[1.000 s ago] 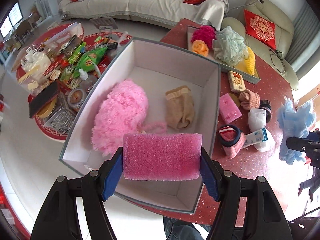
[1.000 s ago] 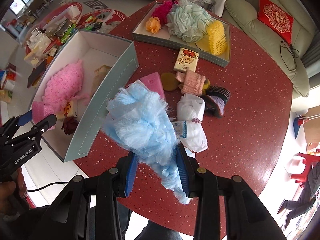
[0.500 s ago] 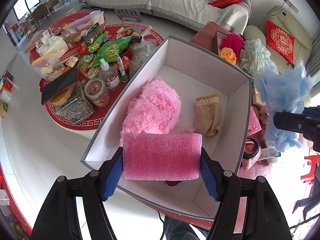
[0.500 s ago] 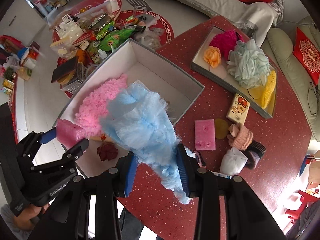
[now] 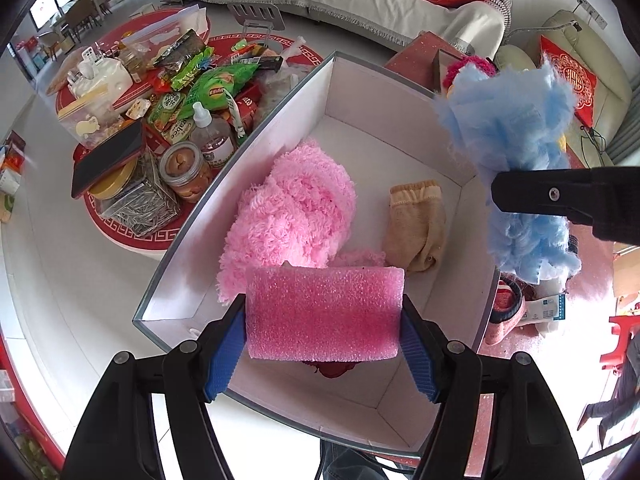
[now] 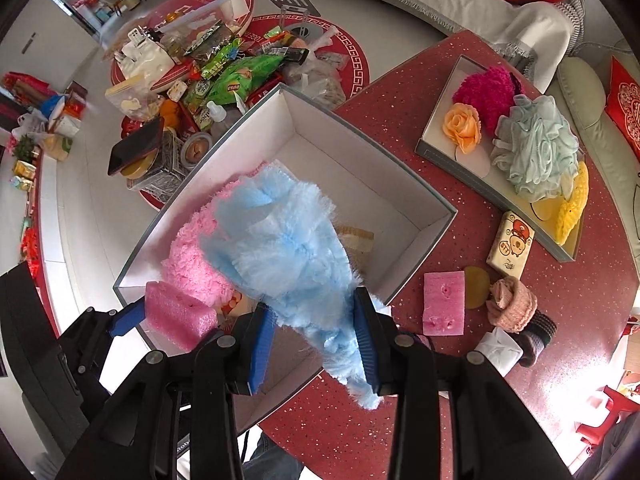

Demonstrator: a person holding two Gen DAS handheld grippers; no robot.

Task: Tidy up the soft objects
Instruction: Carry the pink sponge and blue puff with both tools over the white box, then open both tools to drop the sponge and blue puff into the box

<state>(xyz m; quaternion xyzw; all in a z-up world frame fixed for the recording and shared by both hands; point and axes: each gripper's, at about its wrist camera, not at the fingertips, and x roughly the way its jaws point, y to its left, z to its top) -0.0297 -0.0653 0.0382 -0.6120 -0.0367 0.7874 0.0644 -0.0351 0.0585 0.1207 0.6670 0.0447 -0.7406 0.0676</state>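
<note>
- Left hand-held gripper (image 5: 323, 346): pads clamped on a pink foam block (image 5: 324, 314), held over the near end of the box (image 5: 280, 128), not let go yet.
- Right hand-held gripper (image 6: 314, 338): pads clamped on a fluffy blue duster (image 6: 280, 240), hanging over the box's right side, also not dropped.
- In the box already, 3 things plus 1 unclear: a pink fluffy item (image 5: 292, 212), a tan sock (image 5: 418, 226), a dark red thing (image 5: 332, 368) mostly hidden under the block, and a small printed bit beside the pink fluff, can't tell what.
- So approx. half done, my guess: 3–4 in, 2 in the air, more left out.
- Still loose on the red surface (image 6: 580, 320), right of the box: 1 pink sponge (image 6: 444, 304), 1 yellowish disc (image 6: 478, 282), 1 pink knit roll (image 6: 514, 300), 1 dark striped roll (image 6: 538, 336), 1 white bundle (image 6: 498, 352), 1 cartoon-print box (image 6: 510, 246).
- Farther right, a flat tray (image 6: 432, 148) w/ 4 things: orange rose (image 6: 462, 126), magenta puff (image 6: 486, 94), pale green bath pouf (image 6: 536, 152), yellow knit piece (image 6: 572, 204). Looks sorted, prob. stays.
- Far left, a low round table (image 6: 352, 56) crowded w/ snacks and jars, not part of the job as far as I can tell.
</note>
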